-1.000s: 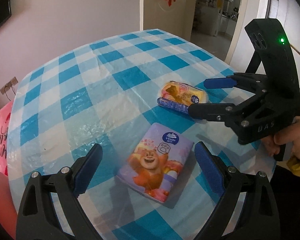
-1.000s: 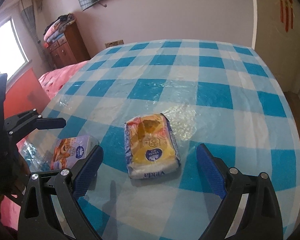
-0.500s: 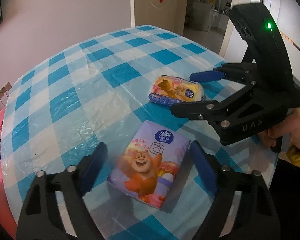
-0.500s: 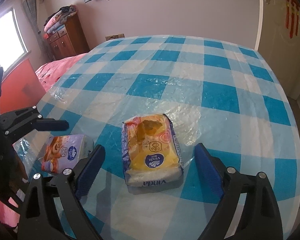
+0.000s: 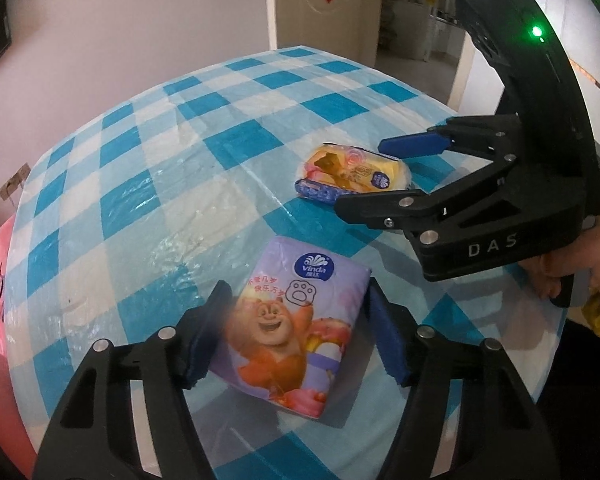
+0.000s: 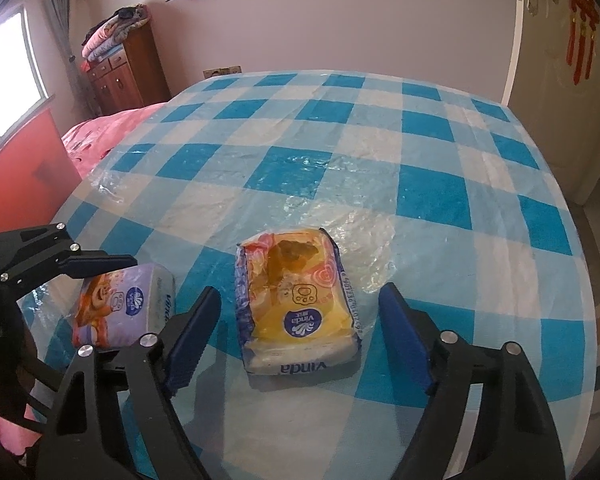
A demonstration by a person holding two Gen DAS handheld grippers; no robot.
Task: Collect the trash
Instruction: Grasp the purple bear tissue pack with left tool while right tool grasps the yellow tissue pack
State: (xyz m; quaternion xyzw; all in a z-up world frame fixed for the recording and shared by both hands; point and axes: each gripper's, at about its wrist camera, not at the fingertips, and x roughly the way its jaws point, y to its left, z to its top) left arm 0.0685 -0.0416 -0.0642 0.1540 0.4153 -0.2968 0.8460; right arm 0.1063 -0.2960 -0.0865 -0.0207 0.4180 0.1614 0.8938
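A purple tissue pack with a cartoon bear (image 5: pixel 290 328) lies on the blue-and-white checked table (image 5: pixel 148 184). My left gripper (image 5: pixel 296 340) straddles it, the blue pads close to both its sides. It also shows in the right wrist view (image 6: pixel 120 310). A yellow tissue pack (image 6: pixel 298 312), torn open on top, lies flat between the wide-open fingers of my right gripper (image 6: pixel 300 336). In the left wrist view the yellow pack (image 5: pixel 352 174) sits between the right gripper's fingers (image 5: pixel 412 146).
A red-pink bed (image 6: pixel 96 136) lies off the table's left side, with a wooden dresser (image 6: pixel 128 68) behind it. A door with red ornaments (image 6: pixel 580 32) stands at the right. The table's near edge (image 6: pixel 580 376) curves close to the grippers.
My left gripper has moved forward over the purple pack and its fingers have narrowed around it. My right gripper has come closer to the yellow pack, still open.
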